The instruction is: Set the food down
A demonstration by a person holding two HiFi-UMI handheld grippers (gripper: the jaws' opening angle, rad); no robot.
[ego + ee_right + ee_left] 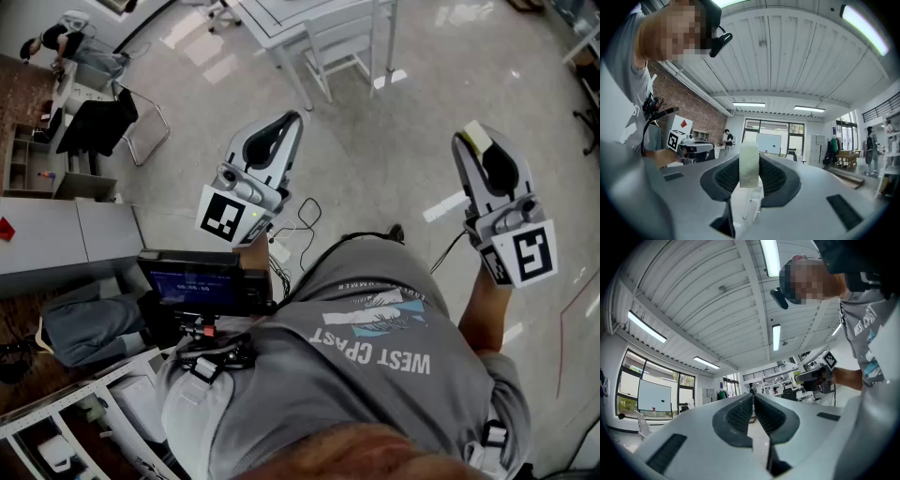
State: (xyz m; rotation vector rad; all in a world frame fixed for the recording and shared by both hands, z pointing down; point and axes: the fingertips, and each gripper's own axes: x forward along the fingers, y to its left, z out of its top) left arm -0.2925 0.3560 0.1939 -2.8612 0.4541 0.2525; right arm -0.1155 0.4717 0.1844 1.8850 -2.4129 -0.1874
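Note:
The food is a pale greenish-white block [749,165], standing upright between the dark pads of my right gripper [750,161], which is shut on it. From the head view the same block [476,137] shows at the tip of the right gripper [475,142], held out above the floor at the right. My left gripper [284,125] is raised at the left, pointing away from me. Its jaws [753,398] meet at the tips with nothing between them. Both gripper views look up at the ceiling.
Below me is a glossy floor with a white table and chair [323,42] ahead. A black device with a blue screen [202,286] hangs at my waist, and cables [302,223] trail on the floor. A desk with a seated person [56,42] is far left.

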